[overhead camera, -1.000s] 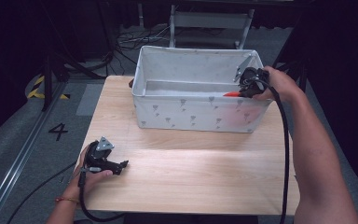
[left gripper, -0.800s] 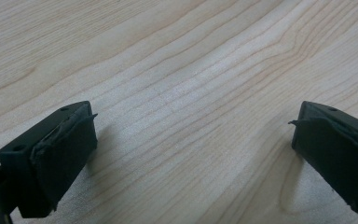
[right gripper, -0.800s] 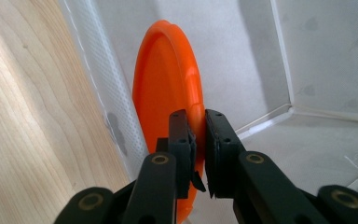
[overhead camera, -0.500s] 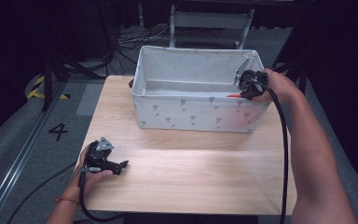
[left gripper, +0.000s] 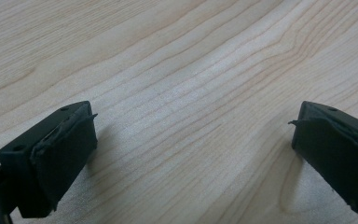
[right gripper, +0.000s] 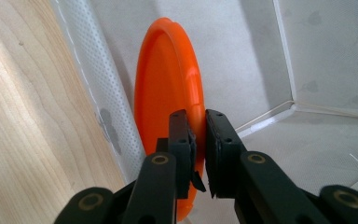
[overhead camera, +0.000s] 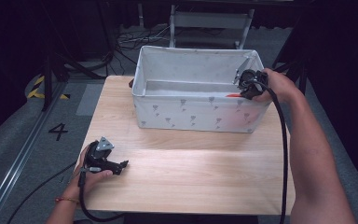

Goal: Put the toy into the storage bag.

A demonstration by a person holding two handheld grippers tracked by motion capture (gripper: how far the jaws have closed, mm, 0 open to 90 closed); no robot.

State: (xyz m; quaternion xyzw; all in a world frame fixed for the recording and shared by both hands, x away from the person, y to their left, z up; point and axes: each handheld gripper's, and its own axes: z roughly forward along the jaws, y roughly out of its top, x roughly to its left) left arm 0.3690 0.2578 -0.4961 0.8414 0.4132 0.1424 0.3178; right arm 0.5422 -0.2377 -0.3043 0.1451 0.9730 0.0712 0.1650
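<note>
Inside the white fabric bin [overhead camera: 186, 116], at its right near corner, the orange plastic plate [right gripper: 168, 93] stands on edge against the near wall, its flat face running along that wall, w/ the right gripper [right gripper: 198, 140] pinching its rim from above. Right hand is the one on it; left gripper [overhead camera: 121, 164] rests well apart on the wood-grain table [overhead camera: 205, 172], jaws spread, nothing between. Plate is smooth, glossy, thin-rimmed; bin wall is soft mesh-like cloth, so a straight-up lift looks cleanest.

The bin wall [overhead camera: 200, 116] hides most of the orange plate [overhead camera: 234, 95].
</note>
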